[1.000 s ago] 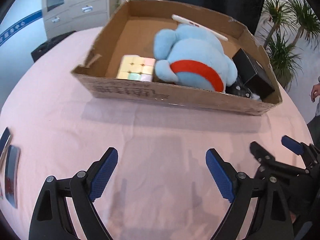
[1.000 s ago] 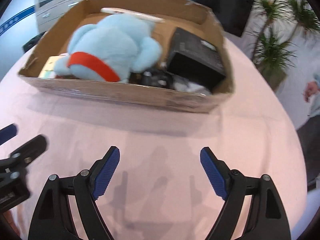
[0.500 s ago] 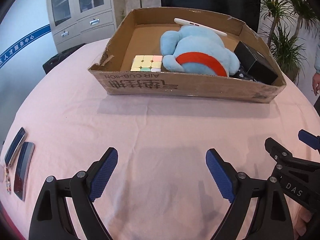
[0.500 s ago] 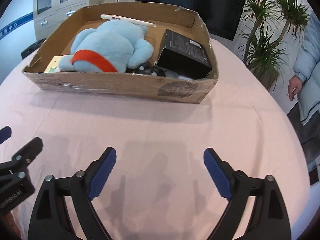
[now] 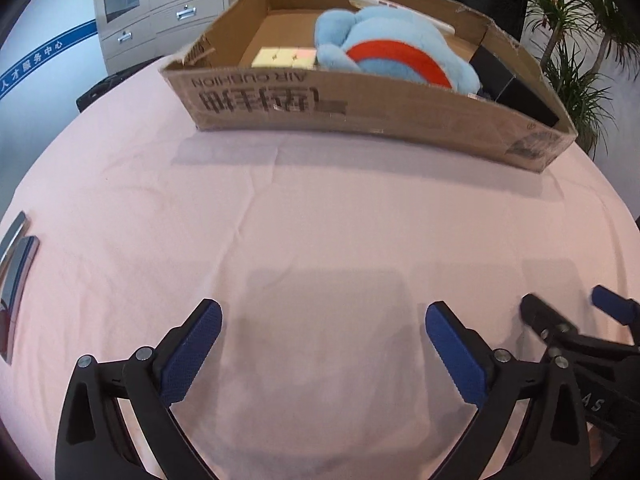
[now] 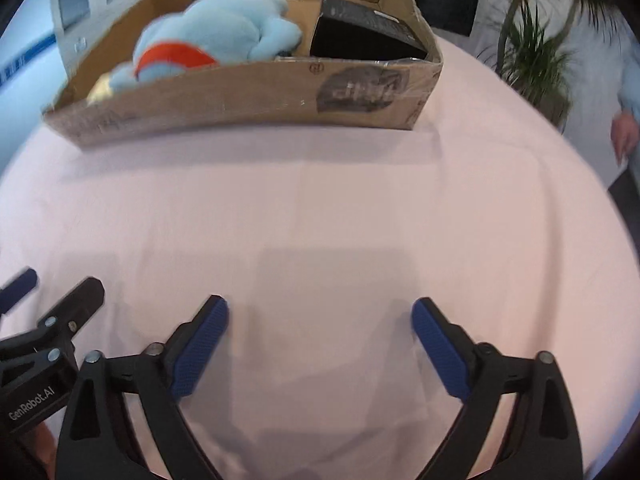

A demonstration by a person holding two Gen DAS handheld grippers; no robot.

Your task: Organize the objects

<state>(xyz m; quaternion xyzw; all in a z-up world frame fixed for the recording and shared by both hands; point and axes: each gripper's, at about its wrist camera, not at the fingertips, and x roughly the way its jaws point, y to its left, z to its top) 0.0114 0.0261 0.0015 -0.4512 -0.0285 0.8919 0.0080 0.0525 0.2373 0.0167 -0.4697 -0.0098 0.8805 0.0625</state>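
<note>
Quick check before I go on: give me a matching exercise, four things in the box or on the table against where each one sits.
Things:
1. plush toy
2. puzzle cube
3. black box
4. white stick

Places:
A. right end of the cardboard box
B. along the far wall, behind the toy
C. middle of the cardboard box
D. just left of the toy, behind the near wall

Pairs: 1-C, 2-D, 3-A, 4-B
</note>
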